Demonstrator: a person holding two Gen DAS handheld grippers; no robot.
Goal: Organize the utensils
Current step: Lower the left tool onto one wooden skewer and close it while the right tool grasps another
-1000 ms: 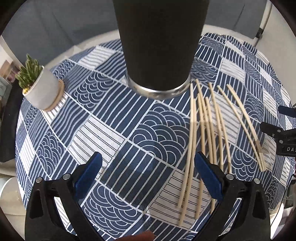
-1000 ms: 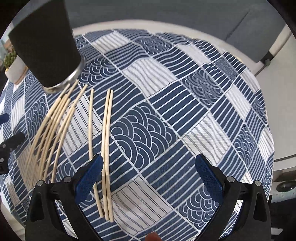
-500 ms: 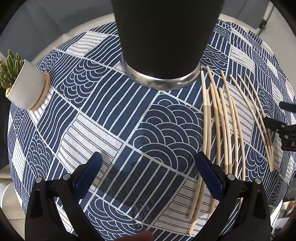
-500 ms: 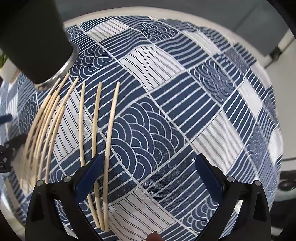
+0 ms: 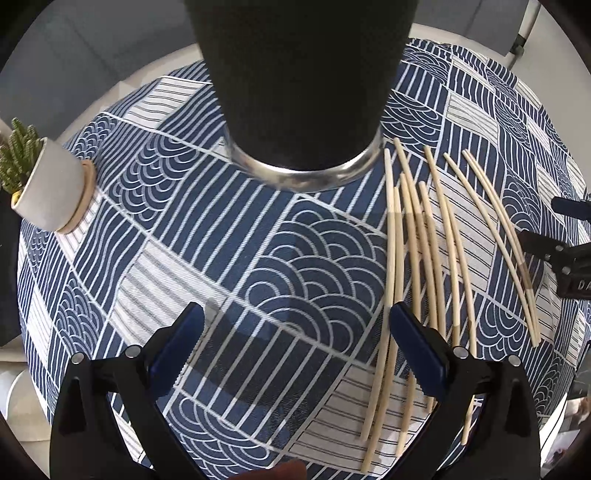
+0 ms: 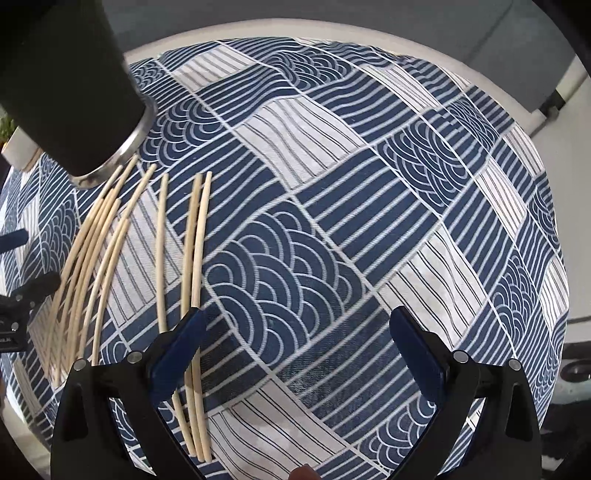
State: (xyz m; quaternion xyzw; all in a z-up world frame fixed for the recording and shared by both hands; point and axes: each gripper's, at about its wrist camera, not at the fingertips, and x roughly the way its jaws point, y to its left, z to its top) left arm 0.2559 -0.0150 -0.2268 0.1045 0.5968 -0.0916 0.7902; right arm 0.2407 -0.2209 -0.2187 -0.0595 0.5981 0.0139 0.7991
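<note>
Several pale wooden chopsticks (image 5: 413, 236) lie side by side on a blue and white patterned tablecloth (image 5: 207, 258), just right of a tall black cup with a silver base (image 5: 299, 92). My left gripper (image 5: 295, 347) is open and empty above the cloth, its right finger over the nearest chopsticks. In the right wrist view the chopsticks (image 6: 195, 243) lie at the left, below the black cup (image 6: 66, 85). My right gripper (image 6: 295, 350) is open and empty, its left finger over a pair of chopsticks. The other gripper's black tip (image 6: 18, 306) shows at the left edge.
A small green plant in a white pot (image 5: 48, 188) stands at the table's far left edge. The round table's white rim (image 6: 332, 33) shows beyond the cloth. The right gripper's tip (image 5: 569, 258) juts in at the right edge.
The left gripper has shifted closer to the cup and slightly left. The right gripper has swung a little, so the chopsticks sit differently in its view. Both stay open.
</note>
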